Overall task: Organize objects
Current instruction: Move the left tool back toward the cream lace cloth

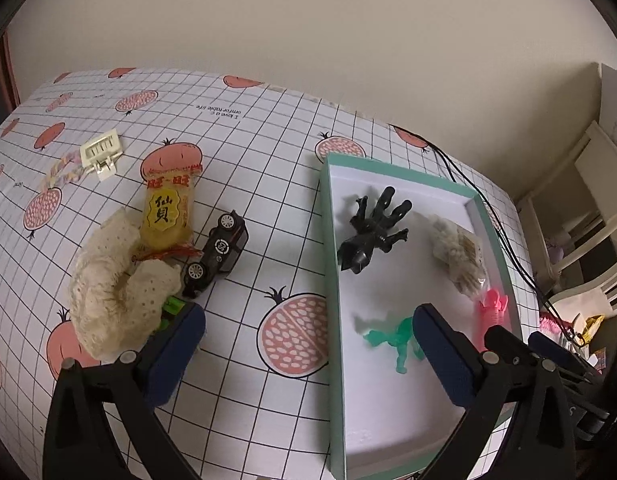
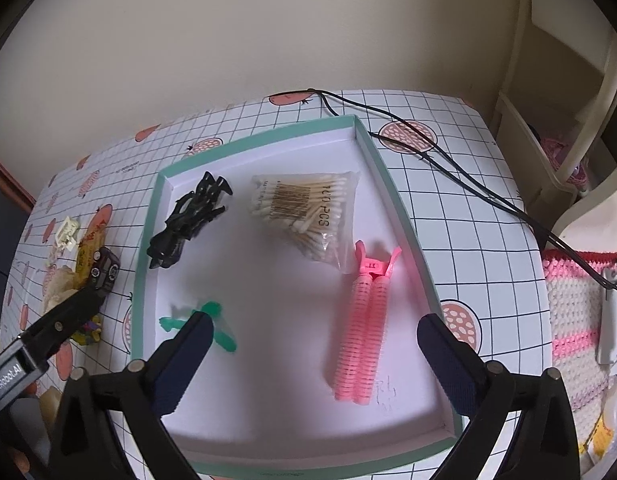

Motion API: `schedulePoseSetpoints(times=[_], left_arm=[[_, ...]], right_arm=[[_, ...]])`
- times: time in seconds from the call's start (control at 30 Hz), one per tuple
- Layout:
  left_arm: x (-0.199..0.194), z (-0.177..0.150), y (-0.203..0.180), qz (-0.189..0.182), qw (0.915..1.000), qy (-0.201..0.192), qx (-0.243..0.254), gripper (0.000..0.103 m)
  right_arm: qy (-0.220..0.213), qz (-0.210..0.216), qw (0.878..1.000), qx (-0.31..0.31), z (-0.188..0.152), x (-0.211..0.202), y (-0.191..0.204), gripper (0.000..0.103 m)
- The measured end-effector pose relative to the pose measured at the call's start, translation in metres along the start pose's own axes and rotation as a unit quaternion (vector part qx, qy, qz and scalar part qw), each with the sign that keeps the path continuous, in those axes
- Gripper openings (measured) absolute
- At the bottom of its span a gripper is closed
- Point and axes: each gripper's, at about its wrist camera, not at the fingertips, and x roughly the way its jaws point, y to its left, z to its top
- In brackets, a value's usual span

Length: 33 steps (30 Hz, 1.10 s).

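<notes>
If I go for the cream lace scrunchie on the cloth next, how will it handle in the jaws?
The cream lace scrunchie looks like soft, ruffled fabric, so it will probably squash and droop rather than hold its shape. It seems light, and unlikely to roll. It overlaps the yellow snack packet and a green thing, so lifting may drag those along.

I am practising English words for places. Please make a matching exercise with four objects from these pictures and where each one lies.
Objects:
1. pink hair roller
2. toy car
3. cotton swab bag
4. green figure

Places:
A. on the tablecloth, beside the snack packet
B. in the box, near its right wall
C. in the box, near its left wall
D. in the box, towards its far end

Pairs: 1-B, 2-A, 3-D, 4-C
</notes>
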Motion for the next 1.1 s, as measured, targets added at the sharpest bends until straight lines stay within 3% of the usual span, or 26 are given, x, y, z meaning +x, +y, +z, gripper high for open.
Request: schedulePoseSetpoints(times=[0.27, 0.53, 0.83, 0.97, 1.1], left_arm=[[-0.023, 0.013, 0.006, -0.008, 0.9998, -0.021, -0.003, 0.103], [-0.047, 0.028, 0.048, 0.004, 0.9984, -0.047, -0.031, 0.103], [-0.047, 0.028, 0.127, 0.037, 0.9948, -0.035, -0.087, 0.103], [-0.044, 0.028, 0.147, 0.057, 0.9932, -0.036, -0.095, 0.103], [-0.036, 0.026, 0.167, 0.055, 0.9911, -0.013, -0.121, 0.103]], right_arm=[[-0.018, 0.011, 1.0, -0.015, 0.007, -0.015, 0.018, 0.103], [-0.038, 0.04, 0.998, -0.037, 0.015, -0.027, 0.061, 0.103], [-0.043, 0.077, 0.993, -0.082, 0.012, -0.022, 0.134, 0.103], [-0.034, 0.085, 0.99, -0.108, 0.006, -0.013, 0.162, 0.103], [-0.029, 0.086, 0.988, -0.123, 0.0, -0.006, 0.182, 0.103]])
